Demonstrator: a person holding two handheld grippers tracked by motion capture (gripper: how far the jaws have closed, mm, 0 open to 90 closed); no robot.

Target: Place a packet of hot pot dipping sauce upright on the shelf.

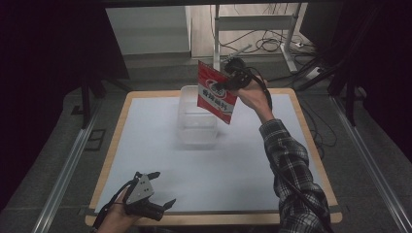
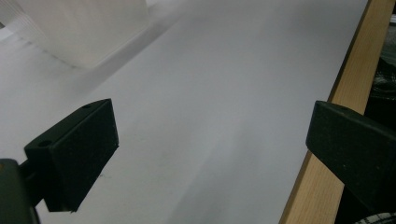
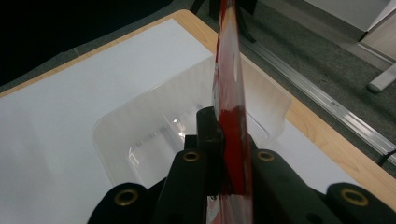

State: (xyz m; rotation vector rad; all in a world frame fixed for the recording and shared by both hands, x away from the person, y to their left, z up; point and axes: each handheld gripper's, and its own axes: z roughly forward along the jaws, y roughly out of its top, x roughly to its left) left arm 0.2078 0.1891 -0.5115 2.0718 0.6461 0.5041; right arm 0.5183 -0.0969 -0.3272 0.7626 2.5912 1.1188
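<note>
A red and white snack packet (image 1: 215,93) hangs in the air above the back of the table, just right of a clear plastic tub (image 1: 197,119). My right gripper (image 1: 232,77) is shut on the packet's upper right edge. In the right gripper view the packet (image 3: 229,70) stands edge-on between the jaws, directly over the tub (image 3: 159,126). My left gripper (image 1: 156,190) rests near the table's front left edge, open, with nothing between its fingers (image 2: 74,154). The left gripper view shows the tub's wall (image 2: 88,28) far off.
The white mat (image 1: 209,160) covers a wooden table top (image 1: 218,219). The wooden edge (image 2: 327,140) runs beside my left gripper. Metal rails, cables (image 1: 272,43) and a desk frame lie on the floor beyond the table.
</note>
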